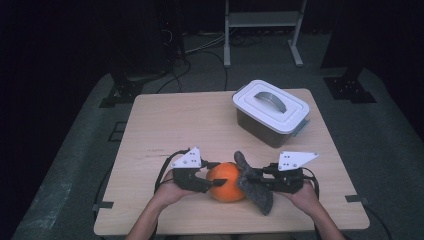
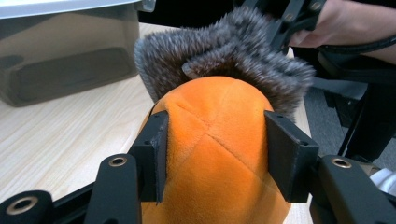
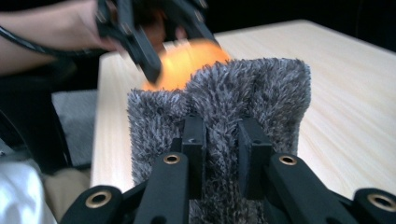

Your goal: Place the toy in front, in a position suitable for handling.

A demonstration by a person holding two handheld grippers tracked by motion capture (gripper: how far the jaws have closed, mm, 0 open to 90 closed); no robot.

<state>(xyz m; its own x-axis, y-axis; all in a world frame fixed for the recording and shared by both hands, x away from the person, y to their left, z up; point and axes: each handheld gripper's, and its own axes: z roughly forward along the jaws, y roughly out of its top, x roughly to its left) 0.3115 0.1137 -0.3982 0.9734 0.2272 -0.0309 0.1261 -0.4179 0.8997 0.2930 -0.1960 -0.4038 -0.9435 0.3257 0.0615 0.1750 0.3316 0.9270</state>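
Observation:
An orange plush ball (image 1: 227, 181) rests near the front edge of the wooden table (image 1: 170, 120). My left gripper (image 1: 212, 175) comes at it from the left. In the left gripper view the two pads (image 2: 156, 149) press into the sides of the ball (image 2: 215, 140). A grey furry cloth (image 1: 255, 187) leans against the ball's right side. My right gripper (image 1: 252, 177) is shut on a fold of this cloth (image 3: 219, 98), seen close up in the right gripper view, with the ball (image 3: 187, 60) blurred behind it.
A lidded plastic container (image 1: 270, 107) with a white lid and grey handle stands at the table's back right. In the left gripper view its tinted wall (image 2: 60, 60) rises behind the ball. A metal stand and cables are on the floor beyond the table.

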